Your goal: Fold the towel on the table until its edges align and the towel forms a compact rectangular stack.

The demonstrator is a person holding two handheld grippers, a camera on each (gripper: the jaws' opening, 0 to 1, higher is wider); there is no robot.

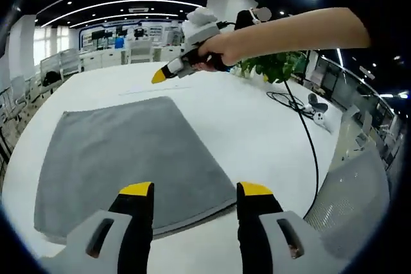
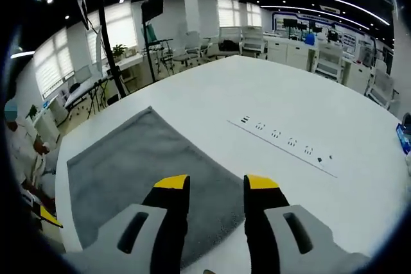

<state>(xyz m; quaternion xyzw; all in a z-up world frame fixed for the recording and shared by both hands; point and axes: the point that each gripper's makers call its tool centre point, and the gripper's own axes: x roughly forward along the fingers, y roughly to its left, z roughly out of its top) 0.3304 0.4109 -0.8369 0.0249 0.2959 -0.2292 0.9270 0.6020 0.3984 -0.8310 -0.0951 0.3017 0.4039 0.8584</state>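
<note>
Grey towel (image 1: 131,158) lies flat, unfolded, on the white surface (image 1: 257,133); left gripper (image 1: 196,192) and right gripper (image 2: 209,184) hover open-fingered (holding nothing). Next, I judge: grip an edge.

Two hand-held grippers, grey bodies with black jaws and yellow tips

The left gripper (image 1: 195,192) and the right gripper (image 2: 215,183) each have slotted grey shells below the fingers; the person's bare arm (image 1: 295,30) has no sleeve.

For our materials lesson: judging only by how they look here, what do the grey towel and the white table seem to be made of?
Grey towel: likely a soft woven or microfibre cloth, matte, with a stitched hem along its edges; the exact fibre cannot be told.
White table: a smooth, hard top, perhaps laminate, with a faint sheen and no visible grain.
</note>
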